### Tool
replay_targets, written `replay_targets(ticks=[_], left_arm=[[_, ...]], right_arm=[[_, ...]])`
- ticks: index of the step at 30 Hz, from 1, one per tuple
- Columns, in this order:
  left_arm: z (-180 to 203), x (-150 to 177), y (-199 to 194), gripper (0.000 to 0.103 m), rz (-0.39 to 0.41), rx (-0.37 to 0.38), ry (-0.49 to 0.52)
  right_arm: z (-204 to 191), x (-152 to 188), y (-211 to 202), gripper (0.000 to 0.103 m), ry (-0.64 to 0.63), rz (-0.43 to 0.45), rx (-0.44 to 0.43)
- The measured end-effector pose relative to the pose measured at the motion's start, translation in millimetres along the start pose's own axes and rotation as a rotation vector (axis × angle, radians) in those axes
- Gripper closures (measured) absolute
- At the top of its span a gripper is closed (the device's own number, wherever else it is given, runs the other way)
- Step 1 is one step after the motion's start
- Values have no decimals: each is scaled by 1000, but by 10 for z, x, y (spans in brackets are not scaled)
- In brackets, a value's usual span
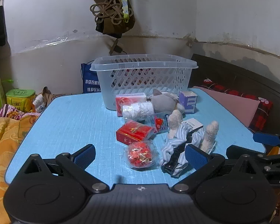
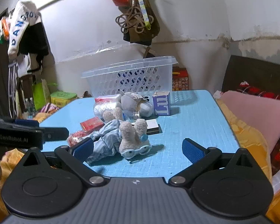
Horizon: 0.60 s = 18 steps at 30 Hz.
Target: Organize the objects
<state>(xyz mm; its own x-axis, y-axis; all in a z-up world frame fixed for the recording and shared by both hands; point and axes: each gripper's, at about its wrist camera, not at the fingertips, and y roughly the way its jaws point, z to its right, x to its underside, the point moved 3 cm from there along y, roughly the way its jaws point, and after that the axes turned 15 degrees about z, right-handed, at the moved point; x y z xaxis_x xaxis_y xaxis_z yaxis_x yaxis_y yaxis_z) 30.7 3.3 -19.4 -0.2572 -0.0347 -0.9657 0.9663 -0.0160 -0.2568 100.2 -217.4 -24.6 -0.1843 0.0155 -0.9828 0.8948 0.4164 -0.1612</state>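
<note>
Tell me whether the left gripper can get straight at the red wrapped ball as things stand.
Probably yes. The left gripper is open, and the red wrapped ball lies on the blue table right between its fingers with nothing in front. The striped cloth sits close on its right side and might get caught.

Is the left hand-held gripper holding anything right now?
No, the left hand-held gripper is open and empty above the red wrapped ball.

Home bedroom: pink pillow [image 2: 255, 112] and orange bedding [image 1: 7, 136] beside blue table [image 1: 74, 123], clothes hanging on wall [image 2: 22, 29], worn plaster.
</note>
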Motion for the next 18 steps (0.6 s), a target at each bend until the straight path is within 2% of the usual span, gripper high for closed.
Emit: replay_targets(ticks=[4,8,11,18], left_arm=[[-10,-5,1,0,0,16,-12],[0,-5,-2,0,3,12,-5],[11,-2,-3,0,3,21,-7],[8,10,1,0,-7,24,-12]], right_arm=[[-23,34,44,0,-52,-12,40],[26,58,66,0,-3,6,23],[-5,93,97,0,-31,-20,22],[-52,69,51,0,-78,-14,49]])
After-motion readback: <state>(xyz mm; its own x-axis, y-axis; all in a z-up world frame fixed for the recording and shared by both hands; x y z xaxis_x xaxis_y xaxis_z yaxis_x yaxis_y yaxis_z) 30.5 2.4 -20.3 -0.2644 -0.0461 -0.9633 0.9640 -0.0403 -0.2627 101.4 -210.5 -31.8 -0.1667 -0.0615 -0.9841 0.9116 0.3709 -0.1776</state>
